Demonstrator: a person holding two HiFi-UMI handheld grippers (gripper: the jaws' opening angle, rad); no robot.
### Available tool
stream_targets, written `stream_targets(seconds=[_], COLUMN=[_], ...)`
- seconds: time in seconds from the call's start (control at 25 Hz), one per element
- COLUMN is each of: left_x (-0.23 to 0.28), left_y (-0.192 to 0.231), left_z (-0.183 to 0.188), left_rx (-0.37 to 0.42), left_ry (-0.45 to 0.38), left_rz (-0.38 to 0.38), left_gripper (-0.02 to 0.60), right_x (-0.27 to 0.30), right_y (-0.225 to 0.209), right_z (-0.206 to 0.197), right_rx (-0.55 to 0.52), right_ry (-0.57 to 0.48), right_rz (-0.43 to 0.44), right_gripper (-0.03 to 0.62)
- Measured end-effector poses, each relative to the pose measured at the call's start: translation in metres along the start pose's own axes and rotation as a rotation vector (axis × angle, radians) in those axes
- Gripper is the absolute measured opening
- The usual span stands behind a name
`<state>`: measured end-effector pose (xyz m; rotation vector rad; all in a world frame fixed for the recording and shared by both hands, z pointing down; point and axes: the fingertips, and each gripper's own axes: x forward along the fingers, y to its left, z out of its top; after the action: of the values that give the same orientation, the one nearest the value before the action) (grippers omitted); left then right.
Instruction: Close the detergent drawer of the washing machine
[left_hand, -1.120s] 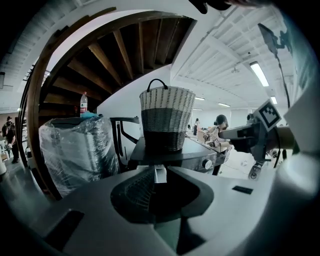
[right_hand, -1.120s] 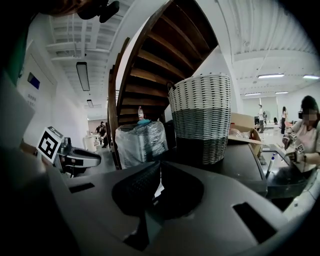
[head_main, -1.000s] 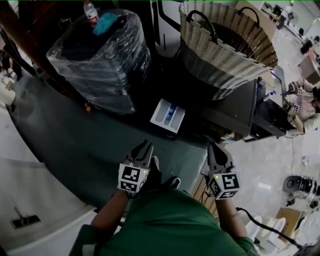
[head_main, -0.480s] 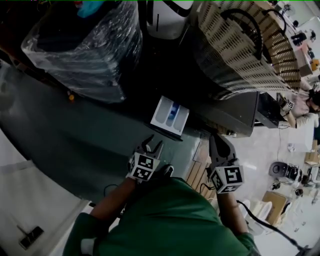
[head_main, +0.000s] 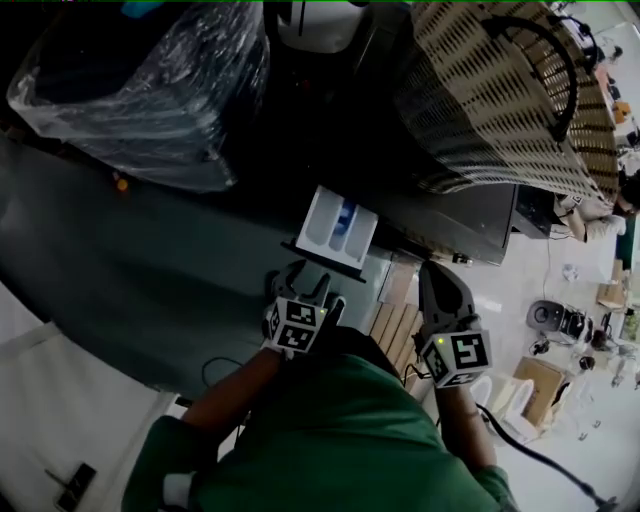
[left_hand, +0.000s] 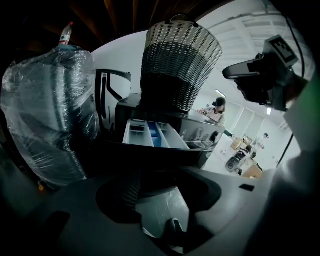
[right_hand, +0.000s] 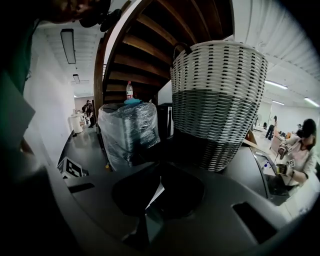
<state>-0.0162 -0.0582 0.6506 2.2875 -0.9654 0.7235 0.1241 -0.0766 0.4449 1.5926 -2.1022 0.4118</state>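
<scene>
The white detergent drawer (head_main: 338, 228) with a blue compartment stands pulled out from the dark washing machine (head_main: 455, 215). In the left gripper view the drawer (left_hand: 152, 135) lies straight ahead, its dark front panel just beyond the jaws. My left gripper (head_main: 306, 284) sits just short of the drawer's front; its jaws are opening and hold nothing. My right gripper (head_main: 444, 282) hovers to the right of the drawer, near the machine's front corner, its jaws together and empty. It also shows in the left gripper view as the right gripper (left_hand: 229, 73) at upper right.
A woven basket (head_main: 500, 90) stands on top of the machine. A plastic-wrapped bundle (head_main: 140, 90) sits to the machine's left. Wooden slats (head_main: 392, 325) lie on the floor below the drawer. A person (right_hand: 300, 145) works at the far right.
My left gripper has dropped and moved up to the drawer's front, and its jaws have spread apart. The right gripper has shifted a little toward the machine.
</scene>
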Motion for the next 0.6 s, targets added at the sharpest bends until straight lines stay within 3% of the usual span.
stream_targets(seconds=[0.28,0.6], left_x=[0.011,0.014], left_y=[0.006,0.002], left_z=[0.000,0.004], left_rx=[-0.039,-0.073], left_ry=[0.049,0.123], left_rz=[0.074,0.136], left_gripper=[0.221,0.219], right_x=[0.017,0.024], right_y=[-0.018,-0.042], right_z=[-0.006,0.010], right_rx=[0.035,-0.006], right_ry=[-0.011,-0.052], right_rz=[0.039,0.105], right_gripper=[0.026,0.025])
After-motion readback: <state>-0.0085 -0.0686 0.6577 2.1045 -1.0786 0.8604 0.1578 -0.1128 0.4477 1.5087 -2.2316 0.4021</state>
